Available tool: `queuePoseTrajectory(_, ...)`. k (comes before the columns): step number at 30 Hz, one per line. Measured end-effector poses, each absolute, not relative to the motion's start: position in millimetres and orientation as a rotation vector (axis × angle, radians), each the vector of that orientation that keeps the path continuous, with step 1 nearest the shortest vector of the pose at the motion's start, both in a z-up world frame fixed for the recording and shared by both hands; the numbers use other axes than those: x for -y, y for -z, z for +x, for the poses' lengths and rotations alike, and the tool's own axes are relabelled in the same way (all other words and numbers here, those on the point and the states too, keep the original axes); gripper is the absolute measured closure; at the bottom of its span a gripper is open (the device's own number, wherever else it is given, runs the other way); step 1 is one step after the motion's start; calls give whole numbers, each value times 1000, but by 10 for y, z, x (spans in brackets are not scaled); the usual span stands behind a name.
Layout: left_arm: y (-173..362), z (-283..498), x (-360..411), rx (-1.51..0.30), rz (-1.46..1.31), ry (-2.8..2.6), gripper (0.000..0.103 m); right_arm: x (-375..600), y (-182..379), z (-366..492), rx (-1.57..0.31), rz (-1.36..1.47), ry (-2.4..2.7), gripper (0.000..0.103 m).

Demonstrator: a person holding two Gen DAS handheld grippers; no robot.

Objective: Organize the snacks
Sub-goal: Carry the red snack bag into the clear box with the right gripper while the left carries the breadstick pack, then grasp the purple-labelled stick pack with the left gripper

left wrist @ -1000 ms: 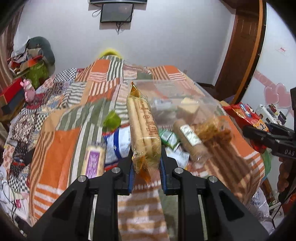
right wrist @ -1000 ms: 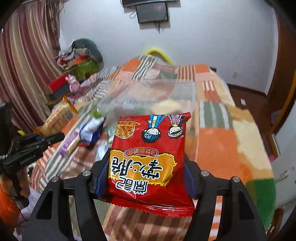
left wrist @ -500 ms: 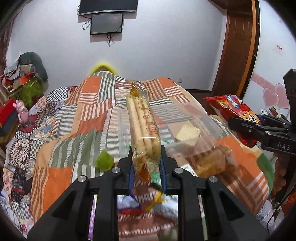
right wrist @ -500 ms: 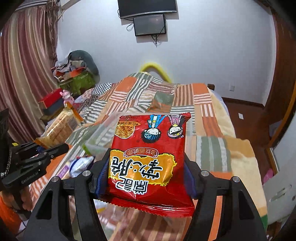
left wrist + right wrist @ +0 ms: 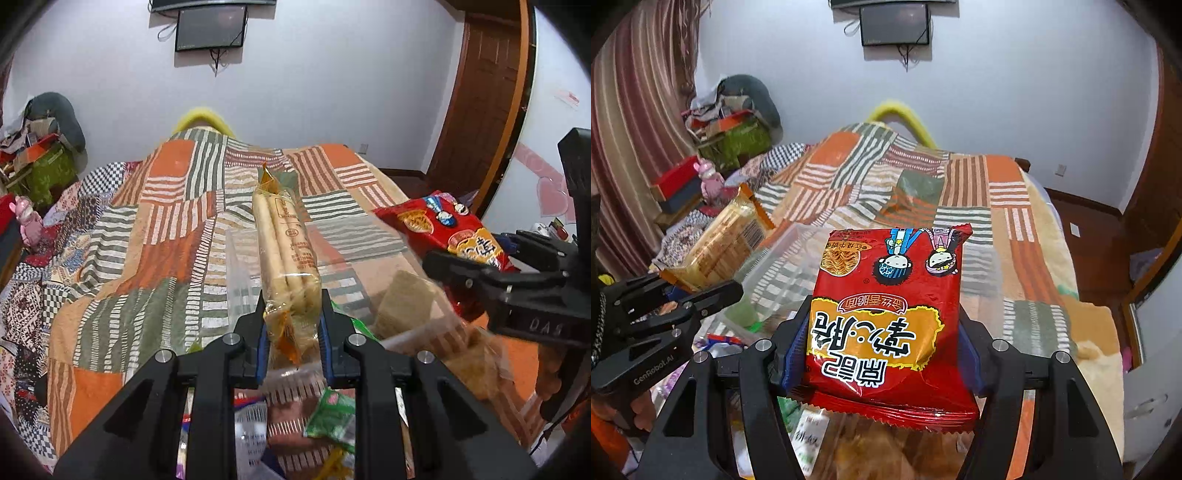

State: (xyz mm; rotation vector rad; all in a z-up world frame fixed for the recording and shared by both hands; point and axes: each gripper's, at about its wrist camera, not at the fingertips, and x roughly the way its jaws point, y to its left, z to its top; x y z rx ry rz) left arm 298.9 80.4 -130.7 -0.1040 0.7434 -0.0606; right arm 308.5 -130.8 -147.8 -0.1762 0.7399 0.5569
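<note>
The left tongs [image 5: 291, 328] pinch a long clear packet of pale biscuit sticks [image 5: 286, 254] by its near end; the right tongs [image 5: 882, 350] clamp a red foil noodle packet [image 5: 886, 317] flat, both poised above the clear plastic bin [image 5: 240, 280], presumably for dropping in.

A clear-wrapped pack of long pale biscuit sticks [image 5: 286, 254] stood nearly upright, its orange-sealed lower end pinched between blue pads, its top seal pointing toward the far wall. To its right, a red instant-noodle packet [image 5: 886, 317] (printed with two cartoon figures and a yellow panel of lettering, seen upside down) was held flat by its side edges, face up. Both hung over a clear plastic bin [image 5: 242, 266] resting on the striped patchwork bedspread. Beneath them lay loose snacks: a green sachet [image 5: 328, 413], a tan square-cut cake in wrap [image 5: 402, 306], and a bag of brown fried pieces [image 5: 476, 369].
</note>
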Motion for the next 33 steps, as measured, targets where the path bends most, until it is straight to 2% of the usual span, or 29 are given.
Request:
queuePoseTrajectory(12,1546,3309,-804,-813,-74,23,80,1076,1687,3314,-846,-244,-594,39)
queuePoseTrajectory(16,1519,3274,-802,-813,-80,28,78,1091,1706,3344,-864,-239,-585,36)
queuePoseTrajectory(19,1455,3213,-791,-798,-72,28,64,1147,1646,3305,-842,-238,-579,30)
queuePoseTrajectory(21,1379,3146,-783,-776,-63,19,45,1169,1593,3284,-815,-243,-566,25)
queuePoseTrajectory(25,1197,2984,-785,-736,-68,28,41,1262,1440,3181,-762,-245,-554,24)
queuePoseTrajectory(31,970,2657,-873,-692,-46,6,28,1475,1249,2972,-700,-224,-547,22)
queuePoseTrajectory(33,930,2545,-916,-684,-34,-9,19,1565,1206,2891,-683,-216,-541,21)
